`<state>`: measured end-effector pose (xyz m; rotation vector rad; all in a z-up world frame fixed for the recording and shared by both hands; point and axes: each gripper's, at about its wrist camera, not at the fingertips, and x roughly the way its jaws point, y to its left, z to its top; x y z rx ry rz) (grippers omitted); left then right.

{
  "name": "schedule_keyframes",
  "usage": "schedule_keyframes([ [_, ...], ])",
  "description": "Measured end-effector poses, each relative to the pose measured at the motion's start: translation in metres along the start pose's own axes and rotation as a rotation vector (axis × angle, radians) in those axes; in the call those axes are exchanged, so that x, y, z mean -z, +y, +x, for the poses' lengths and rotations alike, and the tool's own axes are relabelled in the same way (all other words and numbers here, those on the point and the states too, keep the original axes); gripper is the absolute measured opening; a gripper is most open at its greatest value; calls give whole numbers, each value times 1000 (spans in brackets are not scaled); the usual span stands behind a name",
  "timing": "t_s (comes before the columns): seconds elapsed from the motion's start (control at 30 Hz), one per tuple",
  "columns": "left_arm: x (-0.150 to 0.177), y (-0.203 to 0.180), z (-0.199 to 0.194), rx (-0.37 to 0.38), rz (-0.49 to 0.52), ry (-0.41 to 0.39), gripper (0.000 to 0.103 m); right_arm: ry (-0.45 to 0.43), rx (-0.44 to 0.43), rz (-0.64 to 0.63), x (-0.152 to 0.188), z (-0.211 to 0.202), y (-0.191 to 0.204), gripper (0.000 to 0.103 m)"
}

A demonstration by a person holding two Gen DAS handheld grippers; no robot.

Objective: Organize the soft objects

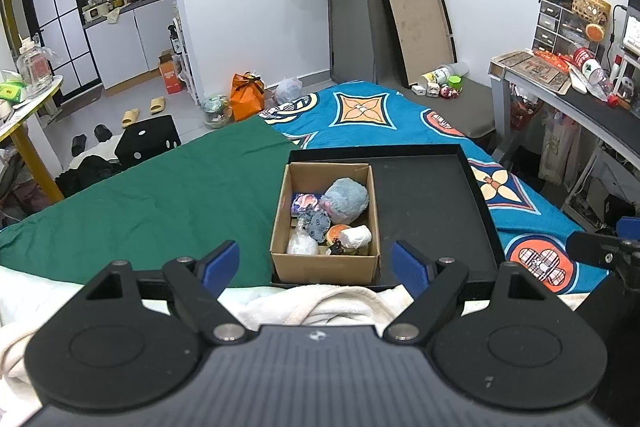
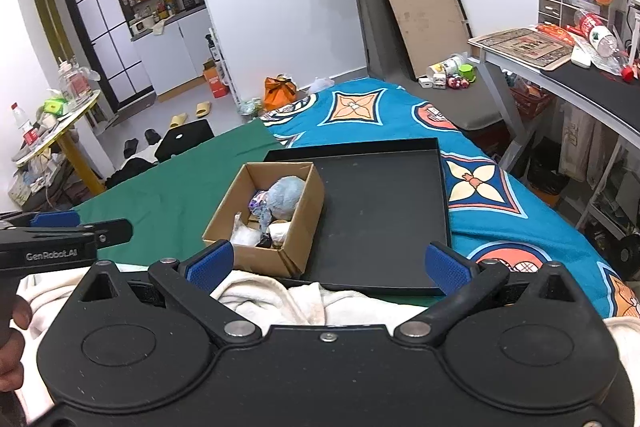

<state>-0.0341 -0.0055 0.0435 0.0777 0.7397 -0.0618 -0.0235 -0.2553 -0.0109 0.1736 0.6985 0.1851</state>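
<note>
One rectangular cardboard box [image 1: 325,219] sits in the left part of a shallow black tray [image 1: 432,211] on the bed [image 1: 160,195]. It holds a fuzzy grey-blue plush ball [image 1: 346,199] and several smaller soft items. A rumpled cream towel [image 1: 320,303] lies at the bed's near edge. Left hand-held gripper [image 1: 318,263] and right hand-held gripper [image 2: 328,261] both hover with blue ribbed fingers spread apart, empty.

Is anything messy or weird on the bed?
Nothing is spilled or broken. The toys are all inside the cardboard box, which sits in the left part of the black tray. The only untidy bit is the white blanket, crumpled at the tray's near edge.
</note>
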Motion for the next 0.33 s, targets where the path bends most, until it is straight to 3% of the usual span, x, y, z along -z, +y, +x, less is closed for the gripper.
schedule_keyframes([
  [0.13, 2, 1, 4, 24, -22, -2, 82, -3, -8, 5, 0, 0, -1, 103],
  [0.33, 2, -5, 12, 34, 23, -7, 82, 4, -12, 14, -3, 5, -2, 103],
])
